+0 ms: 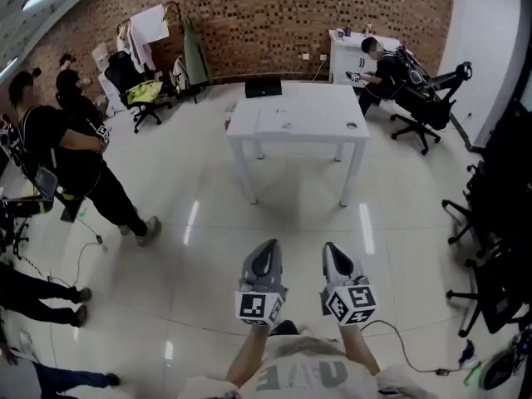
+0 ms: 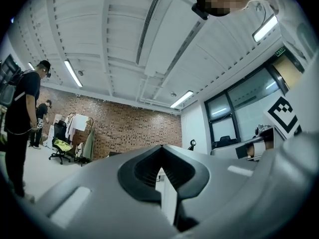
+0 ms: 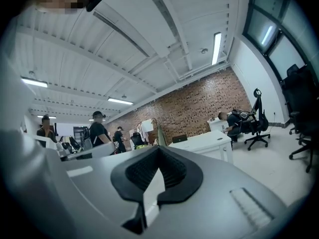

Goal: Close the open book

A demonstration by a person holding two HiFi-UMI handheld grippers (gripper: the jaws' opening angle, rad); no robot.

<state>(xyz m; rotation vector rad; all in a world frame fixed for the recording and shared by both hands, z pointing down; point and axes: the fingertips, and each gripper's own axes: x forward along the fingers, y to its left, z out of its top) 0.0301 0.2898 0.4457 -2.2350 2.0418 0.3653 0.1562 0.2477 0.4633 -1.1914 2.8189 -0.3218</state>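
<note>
head view: a white table (image 1: pixel 332 135) is seen mid-room on the glossy floor. the open book (image 1: pixel 278 120) is made out only as a pale flat shape lying on the table top, left of centre; too small for the pages to be told. a small dark item (image 1: pixel 352 125) is seen near the table's right edge, and a black laptop-like thing (image 1: pixel 263 87) at or just behind its far edge. the left gripper (image 1: pixel 268 246) and right gripper (image 1: pixel 331 248) are held side by side low in the frame, over the floor, well apart from the table and the book. in the left gripper view the jaws are seen pressed together at the tips, nothing pinched. in the right gripper view the jaws are likewise pressed together, nothing between them. a standing person (image 1: pixel 79 152) is seen at the left, and a seated person (image 1: pixel 384 69) at a desk by the brick wall (image 1: pixel 274 15).
</note>
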